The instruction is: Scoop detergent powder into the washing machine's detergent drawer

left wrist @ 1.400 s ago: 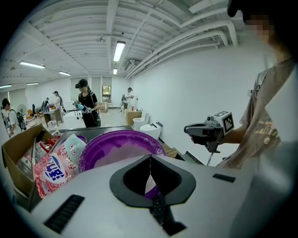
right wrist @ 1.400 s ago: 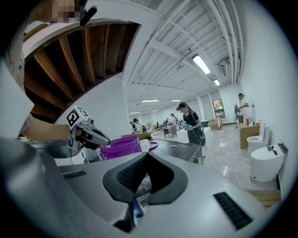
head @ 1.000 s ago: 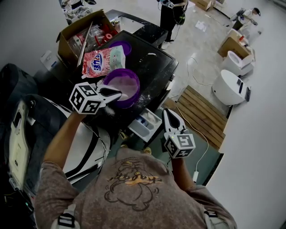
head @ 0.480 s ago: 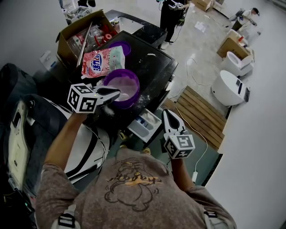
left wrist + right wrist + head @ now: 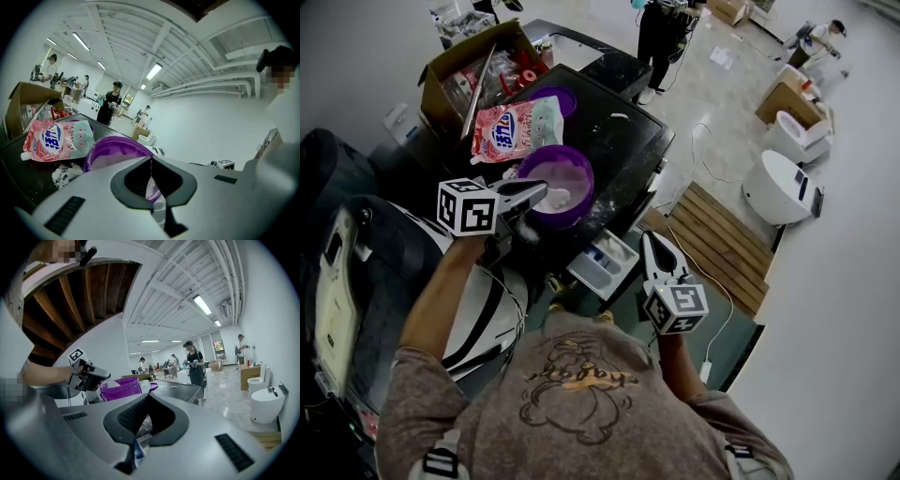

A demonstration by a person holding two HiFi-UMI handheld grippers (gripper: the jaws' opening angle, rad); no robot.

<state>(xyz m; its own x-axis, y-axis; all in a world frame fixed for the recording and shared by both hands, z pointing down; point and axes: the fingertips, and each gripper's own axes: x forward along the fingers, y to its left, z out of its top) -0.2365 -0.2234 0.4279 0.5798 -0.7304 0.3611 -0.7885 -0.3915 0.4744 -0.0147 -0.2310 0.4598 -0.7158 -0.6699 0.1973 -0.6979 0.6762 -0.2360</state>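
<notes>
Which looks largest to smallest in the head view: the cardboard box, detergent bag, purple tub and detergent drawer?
1. cardboard box, clearly the largest.
2 and 3. detergent bag and purple tub look about alike, so I won't rank one over the other.
4. detergent drawer, the smallest.

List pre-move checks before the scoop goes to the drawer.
1. Left gripper shut on scoop: ok.
2. Scoop filled from purple bowl: cannot tell.
3. Detergent drawer pulled open: ok.
4. Right gripper shut, beside the drawer, not over it: ok.
5. Machine top free of spilled powder: not ok.
</notes>
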